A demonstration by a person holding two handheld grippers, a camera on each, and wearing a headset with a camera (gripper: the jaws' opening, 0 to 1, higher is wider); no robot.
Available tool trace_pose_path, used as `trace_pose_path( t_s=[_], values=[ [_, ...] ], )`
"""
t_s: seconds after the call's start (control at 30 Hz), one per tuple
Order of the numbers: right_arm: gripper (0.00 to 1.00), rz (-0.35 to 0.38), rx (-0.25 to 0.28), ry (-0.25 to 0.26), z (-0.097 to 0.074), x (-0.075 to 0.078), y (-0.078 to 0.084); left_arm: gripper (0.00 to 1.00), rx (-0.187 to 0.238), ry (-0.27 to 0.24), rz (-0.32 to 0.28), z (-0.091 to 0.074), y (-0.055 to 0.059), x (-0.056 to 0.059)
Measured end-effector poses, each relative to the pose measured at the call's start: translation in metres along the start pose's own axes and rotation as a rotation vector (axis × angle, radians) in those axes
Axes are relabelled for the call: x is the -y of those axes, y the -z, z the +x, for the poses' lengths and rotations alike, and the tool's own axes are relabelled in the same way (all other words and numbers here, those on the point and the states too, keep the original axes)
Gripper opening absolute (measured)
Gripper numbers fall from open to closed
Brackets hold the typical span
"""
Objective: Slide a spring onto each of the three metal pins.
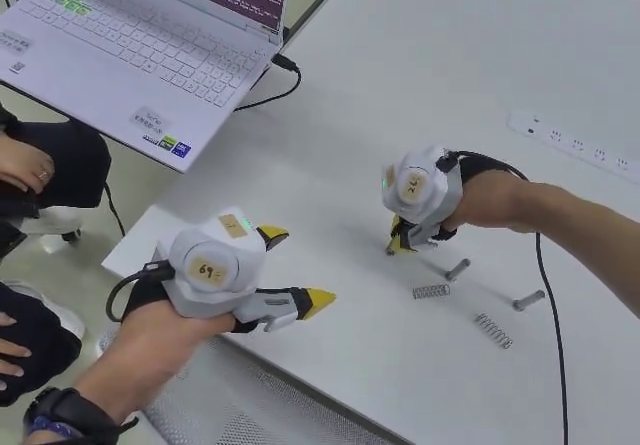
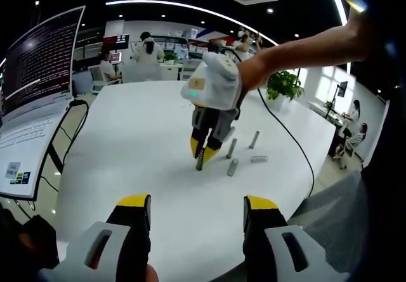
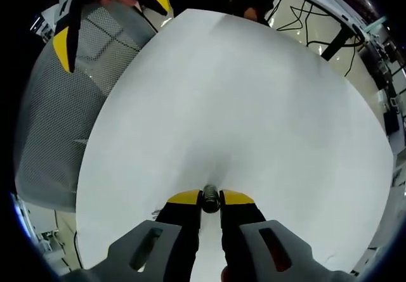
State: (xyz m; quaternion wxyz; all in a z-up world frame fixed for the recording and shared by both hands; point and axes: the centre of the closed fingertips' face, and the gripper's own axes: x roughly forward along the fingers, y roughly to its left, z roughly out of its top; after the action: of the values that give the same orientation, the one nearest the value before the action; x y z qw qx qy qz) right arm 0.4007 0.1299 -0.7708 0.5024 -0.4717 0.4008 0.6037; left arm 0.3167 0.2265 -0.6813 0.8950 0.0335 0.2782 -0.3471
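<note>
My left gripper is nearest, over the near edge of the white tabletop close to its near left corner. Its yellow-tipped jaws stand wide apart with nothing between them.

Farther in, toward the middle of the tabletop, my right gripper points down with its jaws closed on a metal pin. In the left gripper view that pin stands upright with its lower end on the tabletop. Its top looks ribbed in the right gripper view, and I cannot tell whether a spring sits around it.

Just to the right of that gripper a spring lies flat, with a second pin close behind it. Farther right a second spring lies nearer the near edge, and a third pin lies just beyond it. All four are apart from each other.

Toward the far right edge lies a white power strip. Past the left edge an open laptop shows lines of text on its screen.
</note>
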Motion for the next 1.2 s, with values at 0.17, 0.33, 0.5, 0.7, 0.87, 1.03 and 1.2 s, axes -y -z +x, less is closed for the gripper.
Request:
trace_pose_path(
  t_s=[0.17,0.33,0.5,0.7,0.87,1.03,1.2],
  values=[
    [0.1,0.003,-0.006,-0.005,0.001,-0.002,0.001,0.54,0.002,0.002,-0.002,0.0,-0.001,0.0],
    [0.16,0.01,-0.002,-0.007,-0.002,-0.004,0.001,0.54,-0.001,0.006,0.004,0.001,0.0,0.0],
    [0.24,0.003,-0.01,0.003,-0.008,-0.005,0.005,0.54,0.002,0.01,0.005,0.002,-0.002,0.001],
    [0.32,0.011,-0.005,0.035,-0.018,0.001,0.009,0.54,0.003,0.015,0.007,0.003,-0.002,0.004],
    [0.37,0.024,0.009,0.067,-0.025,0.003,0.011,0.55,0.004,0.02,0.009,0.003,-0.002,0.008],
    [0.41,0.036,0.026,0.099,-0.032,0.006,0.01,0.54,0.006,0.021,0.007,0.002,-0.003,0.009],
    [0.43,0.068,0.05,0.129,-0.041,0.007,0.009,0.54,0.008,0.022,0.009,0.002,-0.004,0.01]
  ],
)
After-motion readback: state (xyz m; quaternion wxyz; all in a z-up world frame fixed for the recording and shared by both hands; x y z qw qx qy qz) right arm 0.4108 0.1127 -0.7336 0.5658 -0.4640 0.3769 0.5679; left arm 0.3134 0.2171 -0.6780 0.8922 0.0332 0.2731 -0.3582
